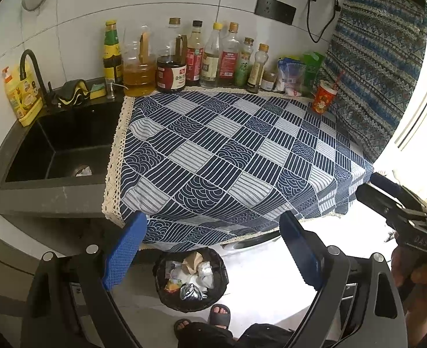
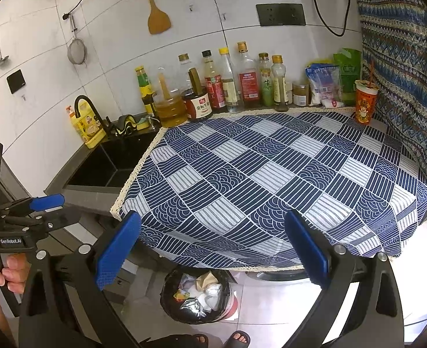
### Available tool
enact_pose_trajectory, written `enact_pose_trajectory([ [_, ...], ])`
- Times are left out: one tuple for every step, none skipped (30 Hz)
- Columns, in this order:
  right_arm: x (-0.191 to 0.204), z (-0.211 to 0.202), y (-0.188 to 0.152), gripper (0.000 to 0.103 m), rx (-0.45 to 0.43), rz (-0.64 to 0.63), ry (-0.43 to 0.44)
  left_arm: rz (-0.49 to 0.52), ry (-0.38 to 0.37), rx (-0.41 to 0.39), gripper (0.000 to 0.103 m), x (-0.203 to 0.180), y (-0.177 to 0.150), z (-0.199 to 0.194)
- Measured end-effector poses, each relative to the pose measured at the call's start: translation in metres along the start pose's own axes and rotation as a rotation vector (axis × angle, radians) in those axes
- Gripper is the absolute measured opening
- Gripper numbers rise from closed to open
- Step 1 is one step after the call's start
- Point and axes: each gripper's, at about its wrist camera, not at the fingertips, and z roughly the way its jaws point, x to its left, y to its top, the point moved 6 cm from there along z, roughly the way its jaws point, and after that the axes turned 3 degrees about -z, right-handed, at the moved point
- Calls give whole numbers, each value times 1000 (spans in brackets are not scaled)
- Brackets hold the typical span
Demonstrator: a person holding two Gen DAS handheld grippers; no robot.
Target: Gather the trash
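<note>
The left gripper (image 1: 213,249), with its blue-padded black fingers spread wide and nothing between them, is held off the front edge of the worktop, above the black-bagged round waste bin (image 1: 190,279) on the tiled floor; the right gripper (image 2: 213,250) is likewise held wide apart and empty, just beside the left one and over the same bin. The bin is seen to hold crumpled paper, white tissue and foil wrappers already. The worktop, covered by a blue-and-white patterned cloth with a cream lace border (image 2: 271,179), carries no loose litter across its middle. The likeliest remaining piece of trash is judged to be the red-and-orange printed paper cup with a straw (image 2: 365,101), standing upright at the far right corner, well apart from both grippers and near the green and clear food packets (image 2: 333,84). A long reach would be needed, and the cup could be tipped by a finger or crushed by too firm a squeeze, so any leftover liquid could be spilled onto the cloth. The row of glass sauce and oil bottles (image 2: 227,87) along the wall could be knocked if the approach drifts left. A scrap of white material in the drain of the black sink (image 1: 83,171) could easily be overlooked.
</note>
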Motion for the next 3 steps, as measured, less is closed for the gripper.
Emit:
enact_pose_trajectory([
  [-1, 0, -1, 98, -1, 5, 3, -4, -7, 0, 90, 0, 1, 0],
  [-2, 0, -1, 98, -3, 6, 3, -5, -10, -1, 90, 0, 1, 1],
  [-3, 0, -1, 98, -1, 8, 1, -3, -9, -2, 90, 0, 1, 1],
])
